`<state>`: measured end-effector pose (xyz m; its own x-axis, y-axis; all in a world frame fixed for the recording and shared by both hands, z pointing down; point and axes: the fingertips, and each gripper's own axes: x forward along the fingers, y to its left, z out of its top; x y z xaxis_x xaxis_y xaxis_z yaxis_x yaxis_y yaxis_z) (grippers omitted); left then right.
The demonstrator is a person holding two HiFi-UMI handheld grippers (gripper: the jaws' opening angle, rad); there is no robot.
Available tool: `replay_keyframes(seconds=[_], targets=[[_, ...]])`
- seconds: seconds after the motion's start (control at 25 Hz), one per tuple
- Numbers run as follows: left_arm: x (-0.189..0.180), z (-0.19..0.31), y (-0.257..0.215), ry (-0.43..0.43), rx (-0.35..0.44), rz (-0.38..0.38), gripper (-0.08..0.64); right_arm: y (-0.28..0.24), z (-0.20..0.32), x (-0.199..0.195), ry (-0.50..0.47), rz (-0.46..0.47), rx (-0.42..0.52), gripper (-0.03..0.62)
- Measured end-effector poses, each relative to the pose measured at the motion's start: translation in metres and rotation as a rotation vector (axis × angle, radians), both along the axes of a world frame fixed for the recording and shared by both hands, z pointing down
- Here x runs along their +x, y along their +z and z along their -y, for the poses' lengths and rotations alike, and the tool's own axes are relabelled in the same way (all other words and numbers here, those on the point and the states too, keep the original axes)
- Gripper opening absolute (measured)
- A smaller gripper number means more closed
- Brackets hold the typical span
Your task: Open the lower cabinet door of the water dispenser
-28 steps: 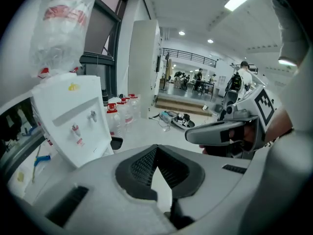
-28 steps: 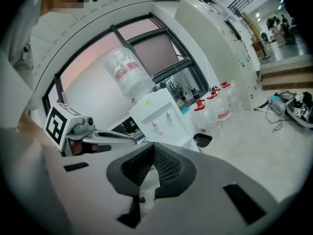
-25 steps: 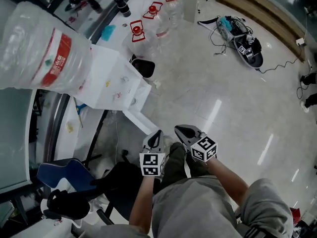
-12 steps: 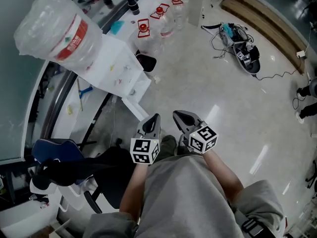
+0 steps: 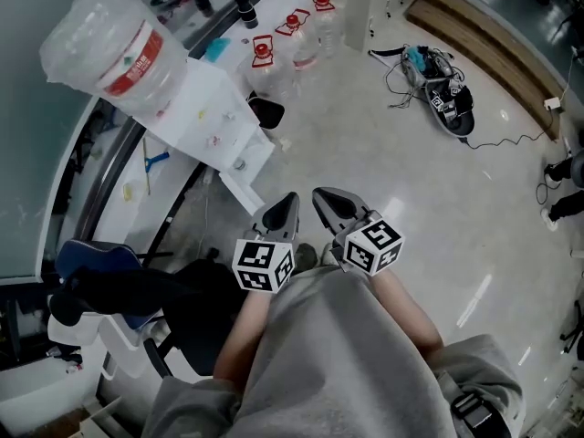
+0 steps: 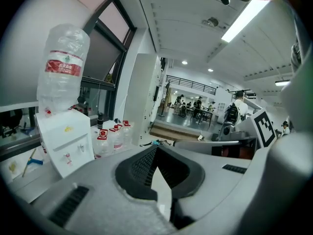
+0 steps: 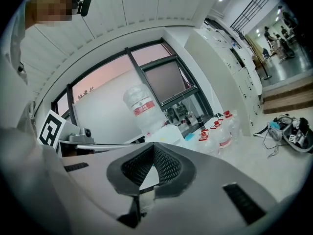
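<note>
The white water dispenser (image 5: 205, 121) stands at the upper left with a large clear bottle (image 5: 114, 48) upended on top. A white panel (image 5: 239, 192) juts out low at its foot; I cannot tell whether that is the lower door. My left gripper (image 5: 285, 203) and right gripper (image 5: 321, 197) hang side by side in mid-air, away from the dispenser. Both are shut with nothing between the jaws. In the left gripper view the dispenser (image 6: 63, 143) shows its front with the taps, off to the left of the gripper (image 6: 156, 151). The right gripper (image 7: 154, 148) points toward the bottle (image 7: 142, 109).
Several clear jugs with red caps (image 5: 274, 53) stand on the floor behind the dispenser, with a black bin (image 5: 265, 109) beside it. A black chair (image 5: 173, 308) stands at my left. Cables and another gripper device (image 5: 447, 89) lie on the shiny floor near a wooden step (image 5: 493, 26).
Both grippers have risen together, staying shut and empty. The dispenser and the floor look farther below, and my view has shifted slightly.
</note>
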<state>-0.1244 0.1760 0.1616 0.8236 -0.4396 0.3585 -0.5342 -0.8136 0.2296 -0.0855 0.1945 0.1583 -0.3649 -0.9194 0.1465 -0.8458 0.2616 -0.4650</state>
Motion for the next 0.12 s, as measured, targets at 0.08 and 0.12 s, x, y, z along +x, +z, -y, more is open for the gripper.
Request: replay_keyframes(seconds=[0.08,0.12], targets=[[0.0060,-0.0096,-0.0045,0.007,0.007,-0.004,0.008,-0.0022,-0.0083,0.0021,0.004,0.003,0.001,0.009],[0.0090,-0.0146,-0.0068,0.009,0.011,-0.006,0.008,-0.0032,-0.0127,0.0035,0.006,0.005,0.001,0.009]])
